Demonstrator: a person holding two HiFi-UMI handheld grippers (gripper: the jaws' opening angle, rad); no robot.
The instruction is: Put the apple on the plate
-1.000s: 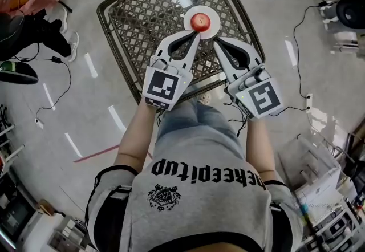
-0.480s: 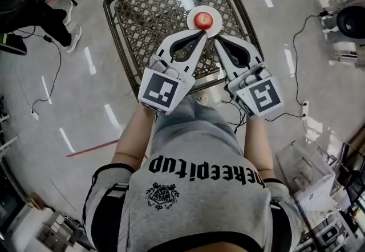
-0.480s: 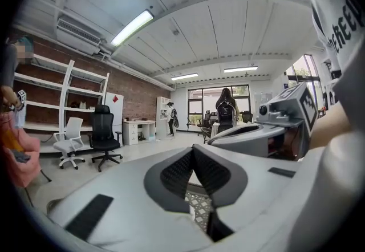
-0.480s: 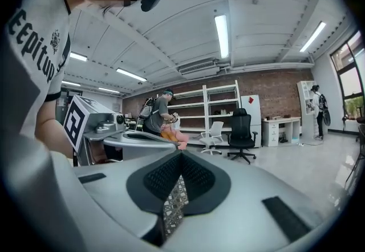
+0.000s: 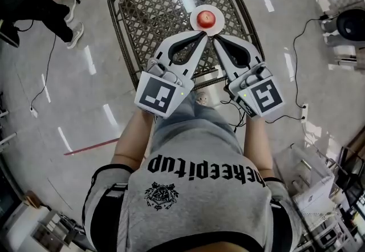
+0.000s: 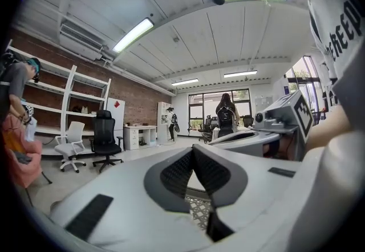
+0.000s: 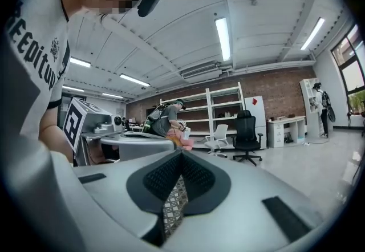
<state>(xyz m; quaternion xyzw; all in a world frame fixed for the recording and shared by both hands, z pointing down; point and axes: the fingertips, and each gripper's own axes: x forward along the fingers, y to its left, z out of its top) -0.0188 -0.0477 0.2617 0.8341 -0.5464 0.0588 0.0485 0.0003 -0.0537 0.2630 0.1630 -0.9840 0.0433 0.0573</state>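
While the apple (image 5: 206,17) sits on the plate (image 5: 194,24), the lattice table (image 5: 151,14) lies bare toward upper left. At the plate's lower edge hover left gripper (image 5: 203,35) and right gripper (image 5: 216,39) — jaws closed, empty.

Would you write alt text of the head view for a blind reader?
A red apple sits on a small white plate on a lattice-topped table. A person holds the left tongs and right tongs, both shut and empty, pointing at the plate's near edge.
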